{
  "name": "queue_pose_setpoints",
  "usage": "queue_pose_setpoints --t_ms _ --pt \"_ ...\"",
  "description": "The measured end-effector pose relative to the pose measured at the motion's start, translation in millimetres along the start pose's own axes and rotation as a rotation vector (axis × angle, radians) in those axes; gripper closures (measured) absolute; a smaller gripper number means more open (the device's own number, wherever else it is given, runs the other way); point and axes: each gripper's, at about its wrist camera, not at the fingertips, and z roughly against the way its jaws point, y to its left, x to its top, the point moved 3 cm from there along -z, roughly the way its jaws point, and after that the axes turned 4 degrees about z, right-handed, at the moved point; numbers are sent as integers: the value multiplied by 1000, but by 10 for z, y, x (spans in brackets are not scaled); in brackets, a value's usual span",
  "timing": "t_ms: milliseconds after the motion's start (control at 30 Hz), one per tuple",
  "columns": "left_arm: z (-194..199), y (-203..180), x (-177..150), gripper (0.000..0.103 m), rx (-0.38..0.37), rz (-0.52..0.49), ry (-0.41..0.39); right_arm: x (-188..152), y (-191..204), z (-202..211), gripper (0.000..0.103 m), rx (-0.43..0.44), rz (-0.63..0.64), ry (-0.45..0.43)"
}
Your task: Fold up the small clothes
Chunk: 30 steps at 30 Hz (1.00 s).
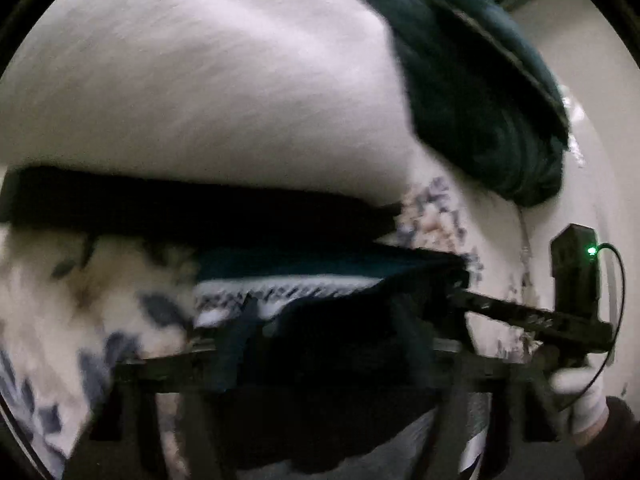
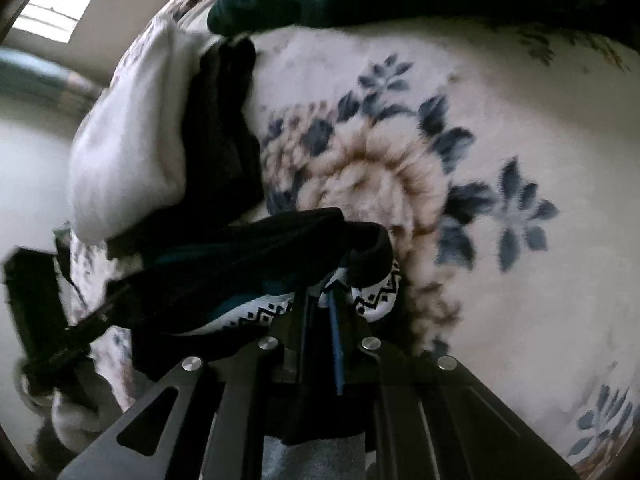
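A small dark garment with a teal layer and a white black-patterned band hangs between my two grippers above a floral blanket. My left gripper is shut on one end of it; the cloth drapes over the fingers and hides them. My right gripper is shut on the other end, at the patterned band, with black cloth stretching left toward the left gripper. The right gripper also shows in the left wrist view at the garment's right edge.
A white folded garment lies on a black one beyond the held piece; both show in the right wrist view. A dark teal garment lies at the blanket's far side. The blanket's edge and floor are at left.
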Motion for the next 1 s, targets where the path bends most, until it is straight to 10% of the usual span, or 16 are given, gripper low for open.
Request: queue_pose_setpoints --t_ms 33,233,300,367,400,467,500,800,1000 --pt "-25 -12 64 90 15 5 -4 4 17 21 99 -20 7 -24" --pt "-298 288 382 88 22 155 60 104 -136 130 103 -65 -68 -75" --pt "-131 318 352 68 -6 182 33 91 -206 135 102 -3 -109 -26" --pt "130 323 255 19 -53 223 1 49 -274 233 92 11 -108 -6" --pt "322 321 148 19 -103 246 -28 7 -306 301 81 12 -103 8" --pt "596 332 -100 18 -157 295 -55 -104 -372 431 23 54 -107 20" --pt "745 349 -302 18 -172 323 -63 -187 -423 485 18 88 -113 29" --pt "927 408 -2392 17 -150 627 -59 -324 -574 366 18 209 -32 87" --pt "298 210 -2756 17 -272 773 -67 28 -539 -196 16 294 -5 137"
